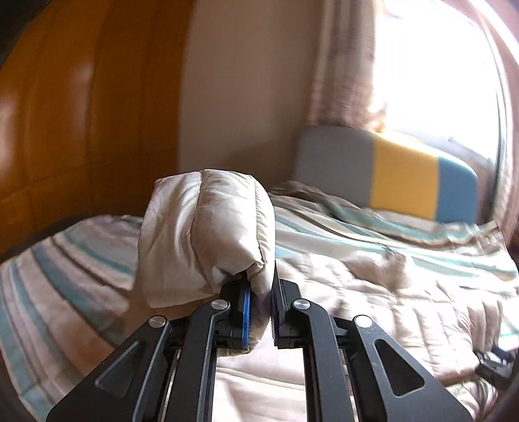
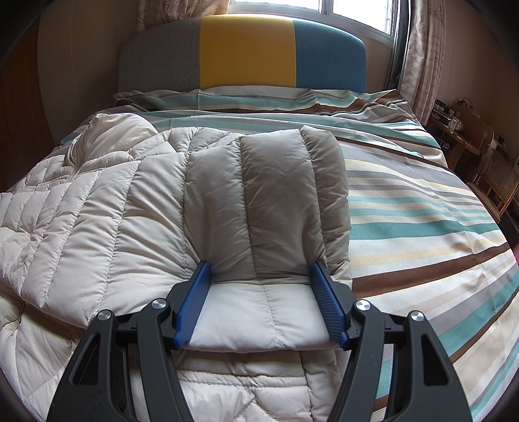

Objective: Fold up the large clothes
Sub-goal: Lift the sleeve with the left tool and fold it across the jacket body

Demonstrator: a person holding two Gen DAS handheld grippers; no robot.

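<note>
A cream quilted puffer jacket (image 2: pixel 129 207) lies spread on the striped bed (image 2: pixel 421 214). My left gripper (image 1: pixel 259 311) is shut on a puffy end of the jacket (image 1: pixel 201 240), probably a sleeve, and holds it lifted above the bed. My right gripper (image 2: pixel 261 298) is open, its blue pads on either side of a folded sleeve (image 2: pixel 266 207) that lies across the jacket's right side. The sleeve end sits between the fingers without being squeezed.
A grey, yellow and blue headboard (image 2: pixel 243 52) stands at the far end under a bright window (image 2: pixel 292 5) with curtains. A wooden wardrobe (image 1: pixel 81 113) is to the left. A wooden chair and cluttered table (image 2: pixel 470 142) stand right of the bed.
</note>
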